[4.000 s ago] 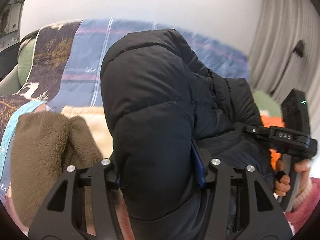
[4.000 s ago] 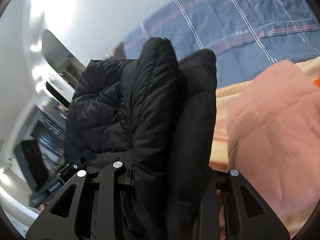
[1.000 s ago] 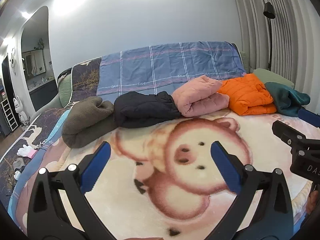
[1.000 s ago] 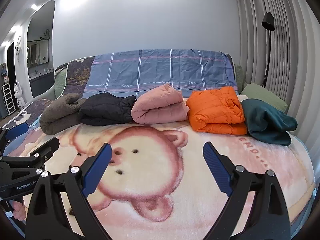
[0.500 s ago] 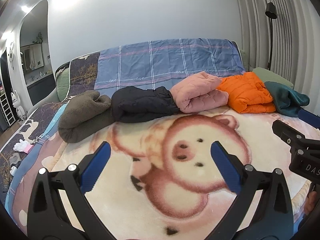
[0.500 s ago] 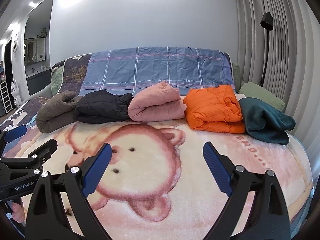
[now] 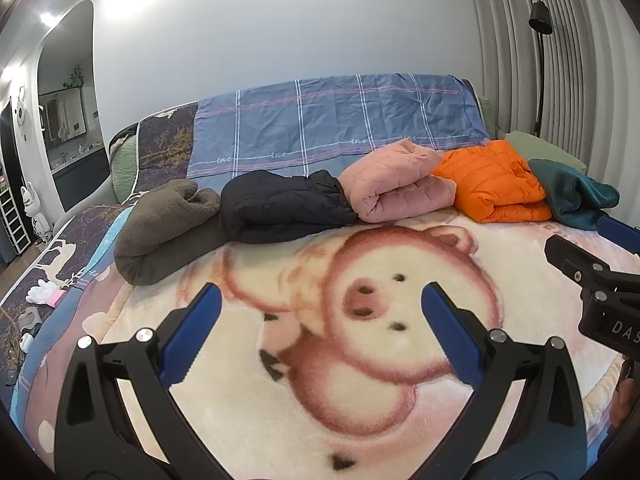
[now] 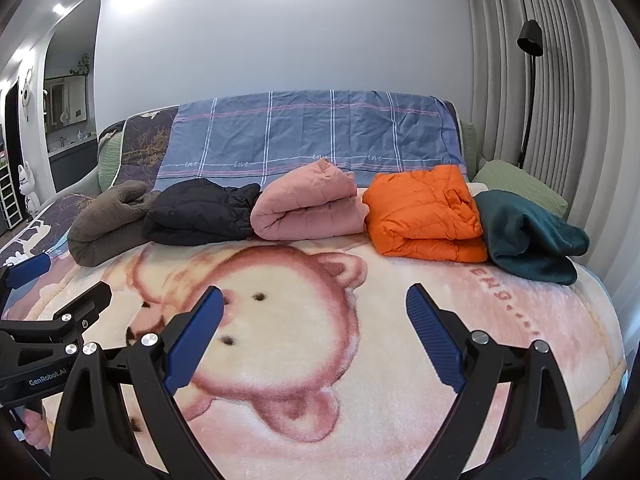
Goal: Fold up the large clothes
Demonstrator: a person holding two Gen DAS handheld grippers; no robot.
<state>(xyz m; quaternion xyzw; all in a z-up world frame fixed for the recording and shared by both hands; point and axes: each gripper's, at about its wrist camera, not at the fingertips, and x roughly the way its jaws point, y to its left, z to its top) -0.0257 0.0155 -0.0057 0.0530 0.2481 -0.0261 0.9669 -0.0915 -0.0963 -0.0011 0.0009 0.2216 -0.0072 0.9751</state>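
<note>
Fluffy cream blanket (image 7: pixel 248 364) with a big pink pig printed on it covers the bed, and that's mostly what the left wrist view looks down on. The left gripper (image 7: pixel 320 320) hangs over the pig's face with its blue-padded fingers (image 7: pixel 192 336) spread wide, nothing between them. Along the far edge of the blanket there's a row of folded clothes, each touching the next: a brown fleece (image 7: pixel 164 228) at the left end, then a black puffer jacket (image 7: pixel 280 212), a pink quilted jacket (image 7: pixel 396 188), an orange puffer (image 7: pixel 496 184) and a dark teal fleece (image 7: pixel 572 196). Behind them a blue plaid sheet (image 7: pixel 340 120) drapes over the headboard. The right gripper (image 7: pixel 592 280) pokes in at the right edge, and you can't really judge its opening from here.

Right wrist view: same bed, same row of five bundles against the plaid sheet. The right gripper (image 8: pixel 316 328) is open wide too, empty, over the blanket in front of the pink jacket. The left gripper's black body shows at the lower left edge. A black floor lamp (image 8: pixel 528 92) stands by the grey curtain (image 8: pixel 560 60) on the right, with a green pillow (image 8: pixel 520 184) just behind the teal fleece.
</note>
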